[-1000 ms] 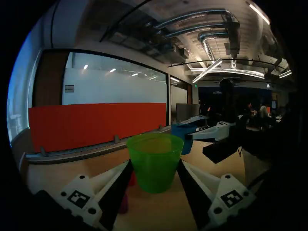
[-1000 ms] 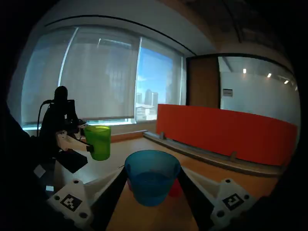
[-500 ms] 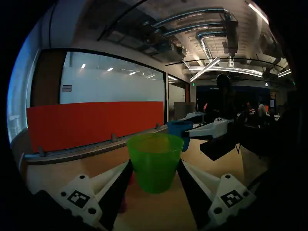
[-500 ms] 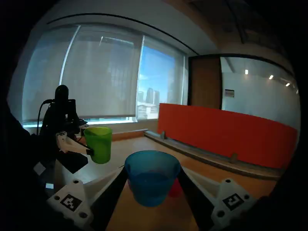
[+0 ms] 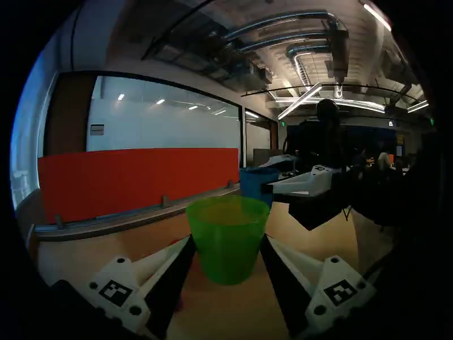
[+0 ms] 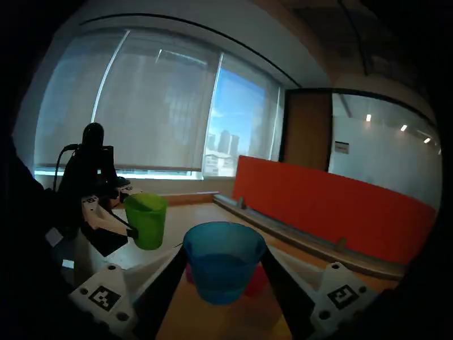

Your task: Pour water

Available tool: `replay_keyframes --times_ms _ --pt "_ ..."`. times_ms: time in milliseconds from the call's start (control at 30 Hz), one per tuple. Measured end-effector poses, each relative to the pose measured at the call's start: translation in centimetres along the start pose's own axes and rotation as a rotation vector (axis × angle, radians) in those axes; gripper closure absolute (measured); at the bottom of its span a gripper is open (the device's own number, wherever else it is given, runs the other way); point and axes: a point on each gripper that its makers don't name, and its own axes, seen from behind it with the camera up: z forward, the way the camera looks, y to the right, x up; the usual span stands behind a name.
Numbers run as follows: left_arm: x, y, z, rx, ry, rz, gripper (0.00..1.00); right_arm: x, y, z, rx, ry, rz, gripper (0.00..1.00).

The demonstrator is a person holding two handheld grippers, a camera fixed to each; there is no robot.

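In the left gripper view my left gripper point(image 5: 227, 249) is shut on an upright green cup point(image 5: 227, 238), held above the wooden table point(image 5: 238, 311). Beyond it to the right hangs the blue cup point(image 5: 255, 184), pinched by the right gripper point(image 5: 300, 184). In the right gripper view my right gripper point(image 6: 224, 266) is shut on that blue cup point(image 6: 223, 260), upright, with water in its lower part. To its left stands the green cup point(image 6: 146, 220), held in the left gripper point(image 6: 107, 218). The two cups are apart.
An orange partition point(image 5: 136, 178) with a metal rail point(image 5: 124, 218) runs along the table's far side. Bright windows with blinds point(image 6: 153, 119) lie behind the left gripper. A red object point(image 6: 255, 280) sits on the table point(image 6: 238, 317) under the blue cup.
The right gripper has risen with the blue cup, which now sits higher and slightly left in the left gripper view. The green cup has dropped lower in the right gripper view.
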Motion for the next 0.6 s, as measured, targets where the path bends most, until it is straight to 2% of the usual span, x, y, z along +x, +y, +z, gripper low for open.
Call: replay_keyframes --times_ms 367,600 --pt "-0.4 0.9 0.4 -0.017 -0.002 0.008 0.21 1.6 0.5 0.7 -0.004 0.02 -0.08 0.09" --pt "-0.4 1.1 0.6 -0.027 0.005 -0.011 0.21 2.7 0.8 1.2 -0.014 0.029 -0.151 0.09"
